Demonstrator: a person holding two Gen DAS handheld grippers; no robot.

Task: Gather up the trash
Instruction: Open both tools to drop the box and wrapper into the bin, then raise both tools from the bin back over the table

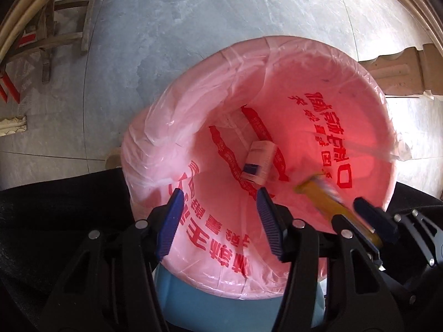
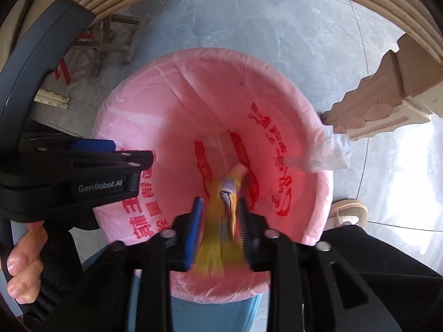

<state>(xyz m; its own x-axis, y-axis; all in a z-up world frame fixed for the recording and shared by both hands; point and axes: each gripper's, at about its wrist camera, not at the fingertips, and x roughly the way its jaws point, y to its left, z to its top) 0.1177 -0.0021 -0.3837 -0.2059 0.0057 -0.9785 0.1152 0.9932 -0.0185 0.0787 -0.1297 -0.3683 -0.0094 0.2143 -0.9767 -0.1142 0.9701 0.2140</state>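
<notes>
A blue bin point(image 1: 216, 310) lined with a pink bag point(image 1: 318, 127) printed with red characters stands on the floor; it also shows in the right wrist view point(image 2: 177, 102). A white and blue carton point(image 1: 259, 163) lies at the bottom. My left gripper point(image 1: 218, 224) is open and empty over the bin's near rim. My right gripper point(image 2: 220, 227) is over the bin mouth with a blurred yellow wrapper point(image 2: 218, 235) between its fingers; whether the jaws still grip it cannot be told. The wrapper point(image 1: 326, 202) and right gripper point(image 1: 357, 221) also show in the left wrist view.
Grey tiled floor point(image 1: 221, 27) surrounds the bin. A wooden stool point(image 1: 55, 36) stands at the far left. A carved beige furniture leg point(image 2: 387, 96) is beside the bin's right rim. The person's shoe point(image 2: 349, 213) and dark trousers point(image 2: 387, 262) are near right.
</notes>
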